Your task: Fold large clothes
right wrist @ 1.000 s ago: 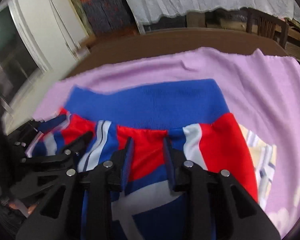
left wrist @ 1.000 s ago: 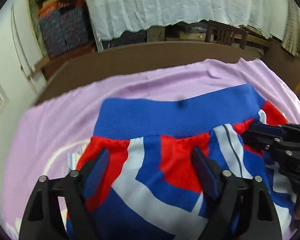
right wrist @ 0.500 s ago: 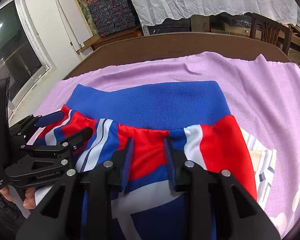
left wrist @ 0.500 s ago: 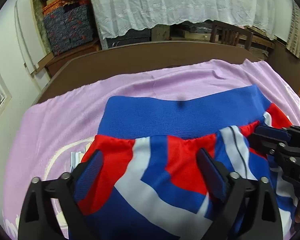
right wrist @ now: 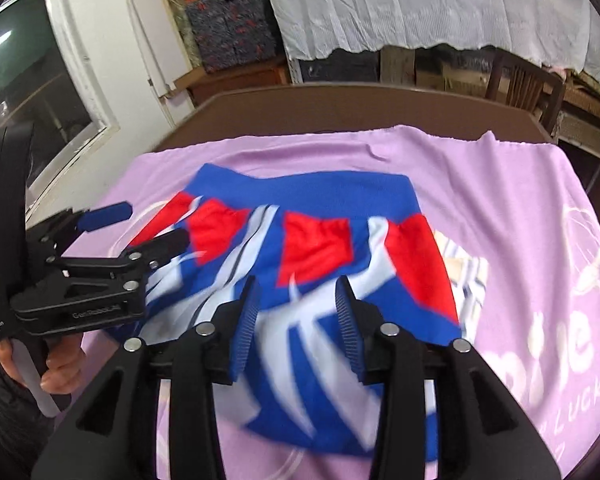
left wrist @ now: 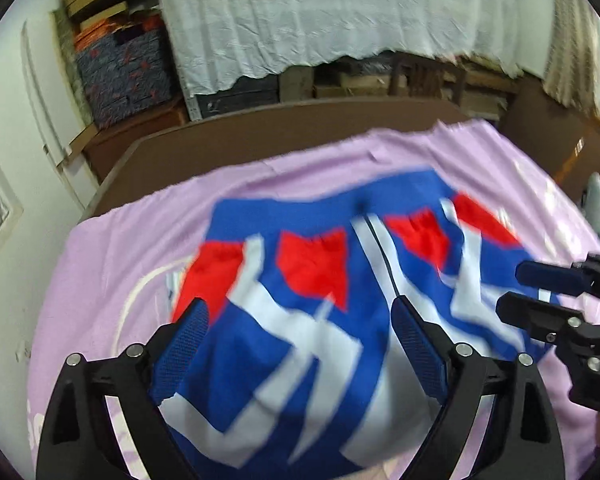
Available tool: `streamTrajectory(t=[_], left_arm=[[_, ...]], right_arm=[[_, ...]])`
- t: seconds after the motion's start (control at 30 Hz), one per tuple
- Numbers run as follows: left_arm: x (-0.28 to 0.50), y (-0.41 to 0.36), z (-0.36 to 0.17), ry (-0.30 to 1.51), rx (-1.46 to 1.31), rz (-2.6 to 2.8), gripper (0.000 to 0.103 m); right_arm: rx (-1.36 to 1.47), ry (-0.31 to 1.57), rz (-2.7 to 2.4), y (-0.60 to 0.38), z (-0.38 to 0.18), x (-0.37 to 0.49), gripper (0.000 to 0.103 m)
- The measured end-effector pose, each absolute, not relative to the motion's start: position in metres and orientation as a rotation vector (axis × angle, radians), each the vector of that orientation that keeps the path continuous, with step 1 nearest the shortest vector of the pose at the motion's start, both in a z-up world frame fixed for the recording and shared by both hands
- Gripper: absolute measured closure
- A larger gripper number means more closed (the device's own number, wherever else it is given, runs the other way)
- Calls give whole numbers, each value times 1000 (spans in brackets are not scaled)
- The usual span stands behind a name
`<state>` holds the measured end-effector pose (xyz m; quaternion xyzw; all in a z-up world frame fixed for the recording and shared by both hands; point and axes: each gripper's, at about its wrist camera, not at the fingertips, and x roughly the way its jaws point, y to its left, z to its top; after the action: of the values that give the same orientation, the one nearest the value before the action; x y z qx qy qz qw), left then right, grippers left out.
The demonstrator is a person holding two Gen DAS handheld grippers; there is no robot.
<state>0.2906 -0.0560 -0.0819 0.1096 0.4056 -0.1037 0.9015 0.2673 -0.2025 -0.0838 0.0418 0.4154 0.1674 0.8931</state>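
A folded red, white and blue garment (left wrist: 312,264) (right wrist: 316,252) lies flat on a lilac cloth (left wrist: 140,240) (right wrist: 500,208), its blue waistband on the far side. My left gripper (left wrist: 300,320) hovers above the garment's near half with its jaws wide and closing slightly; the fabric lies below them and is not pinched. My right gripper (right wrist: 296,312) hangs over the garment's near middle, its jaws opening and its pads off the cloth. Each gripper also shows in the other's view: the right gripper (left wrist: 512,290) at the garment's right edge, the left gripper (right wrist: 148,226) at its left edge.
The lilac cloth covers a brown table (right wrist: 320,108) whose far rim is bare. A striped light piece (right wrist: 464,276) peeks out under the garment's right side. A hand (right wrist: 60,368) holds the left gripper's handle. A wooden chair (right wrist: 528,80) and stacked boxes (right wrist: 228,28) stand behind.
Both grippers have drawn back and up from the garment, so more of it shows. The right gripper's jaws have widened. The garment stays flat on the cloth.
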Motion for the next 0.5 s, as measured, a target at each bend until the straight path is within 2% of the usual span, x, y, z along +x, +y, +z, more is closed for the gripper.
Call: streamTrajectory(t=[0.1,0.13,0.2,0.5], left_arm=[[289,-62,-114,861,272,-185,8],[290,-57,-122,858,234,-183,4],[297,-50,-123,891,188,-196,3],[298,-46,-126,885,173,-206,3]], right_arm=[[84,881,358,-202,-99,252,60],[82,900,353,-203,-108,252,59],[108,963,351,-208,-137,258,58],[127,905,368,-211,-140,255,57]])
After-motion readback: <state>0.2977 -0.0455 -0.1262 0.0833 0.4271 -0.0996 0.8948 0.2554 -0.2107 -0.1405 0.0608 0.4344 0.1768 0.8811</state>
